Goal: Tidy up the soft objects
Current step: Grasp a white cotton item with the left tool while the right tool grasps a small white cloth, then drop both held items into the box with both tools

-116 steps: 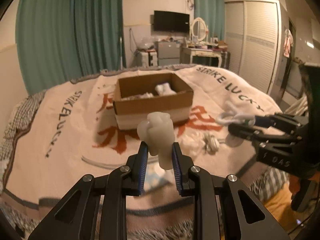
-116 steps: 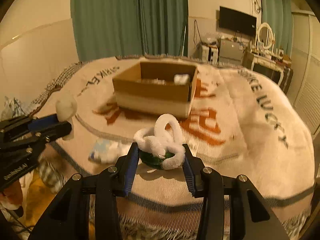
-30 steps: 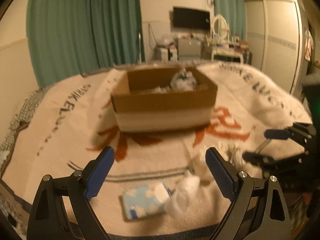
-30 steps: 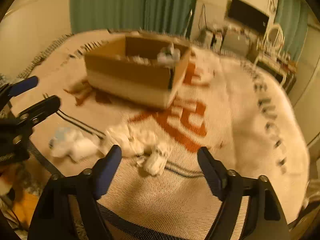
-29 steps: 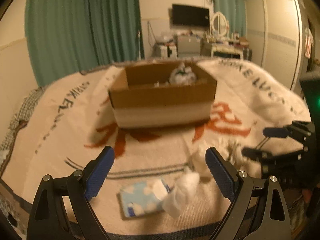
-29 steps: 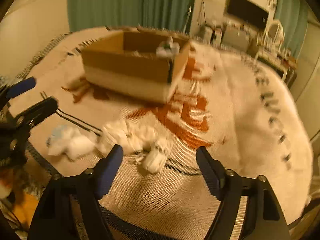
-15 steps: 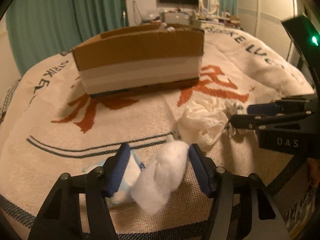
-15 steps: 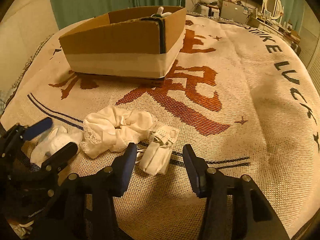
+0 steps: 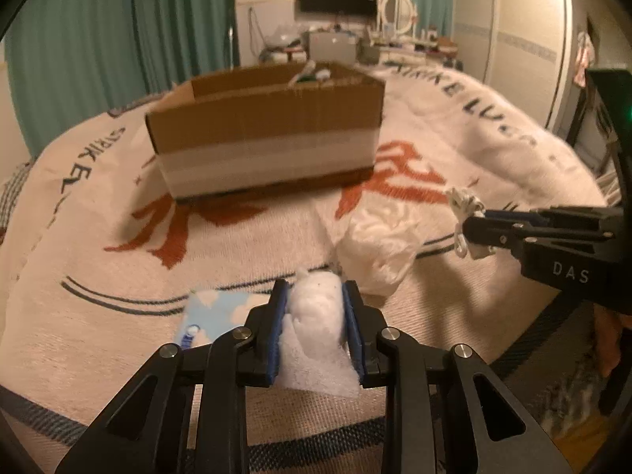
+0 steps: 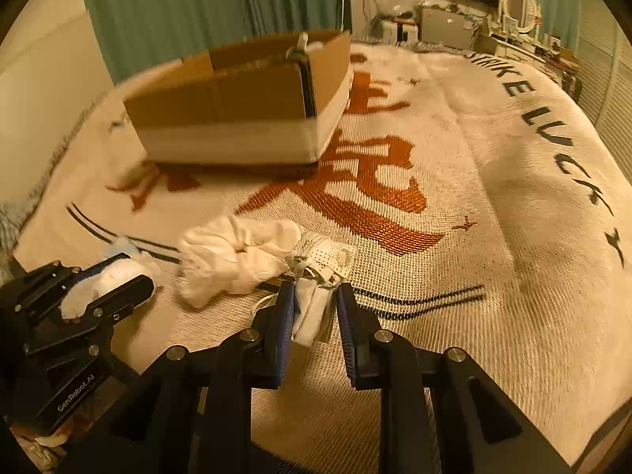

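My left gripper (image 9: 315, 296) is shut on a white cotton wad (image 9: 316, 335), low over the bed's near edge. It also shows in the right wrist view (image 10: 114, 276). My right gripper (image 10: 314, 296) is shut on a white face mask (image 10: 316, 276) with loose ear loops; it also shows in the left wrist view (image 9: 474, 221), with the mask (image 9: 464, 203) at its tips. A crumpled white cloth (image 9: 381, 243) lies between the grippers, also in the right wrist view (image 10: 233, 256). An open cardboard box (image 9: 264, 130) with soft items inside stands farther back.
A blue cloud-print tissue pack (image 9: 215, 314) lies left of the left gripper. The bed has a cream blanket (image 10: 474, 197) with red characters and black lettering. Green curtains (image 9: 118, 39), a wardrobe (image 9: 513, 19) and a cluttered dresser (image 9: 355, 43) stand behind.
Both grippers came down open, closed, the left on the cotton wad, the right on the mask, and have risen a little with them.
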### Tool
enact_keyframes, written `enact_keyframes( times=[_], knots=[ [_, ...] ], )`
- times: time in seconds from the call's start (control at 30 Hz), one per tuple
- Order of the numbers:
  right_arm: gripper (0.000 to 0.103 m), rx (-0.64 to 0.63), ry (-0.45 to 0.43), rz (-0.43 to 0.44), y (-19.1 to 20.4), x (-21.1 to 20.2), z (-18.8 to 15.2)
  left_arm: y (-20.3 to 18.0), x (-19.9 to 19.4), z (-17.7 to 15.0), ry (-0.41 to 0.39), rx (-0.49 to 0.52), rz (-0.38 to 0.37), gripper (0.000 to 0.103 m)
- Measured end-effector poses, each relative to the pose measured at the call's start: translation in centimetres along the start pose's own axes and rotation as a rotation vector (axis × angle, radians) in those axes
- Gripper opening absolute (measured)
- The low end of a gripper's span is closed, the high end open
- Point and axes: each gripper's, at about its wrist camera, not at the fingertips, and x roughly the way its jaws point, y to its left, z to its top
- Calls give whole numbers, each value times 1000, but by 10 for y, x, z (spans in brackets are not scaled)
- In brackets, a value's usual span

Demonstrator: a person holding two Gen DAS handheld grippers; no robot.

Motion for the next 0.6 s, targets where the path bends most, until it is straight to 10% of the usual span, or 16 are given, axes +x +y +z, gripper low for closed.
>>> enact_keyframes(
  times=[0.6],
  knots=[
    [21, -84, -238, 39, 43, -118, 35, 22, -87, 56, -186, -19, 13, 27]
  ],
)
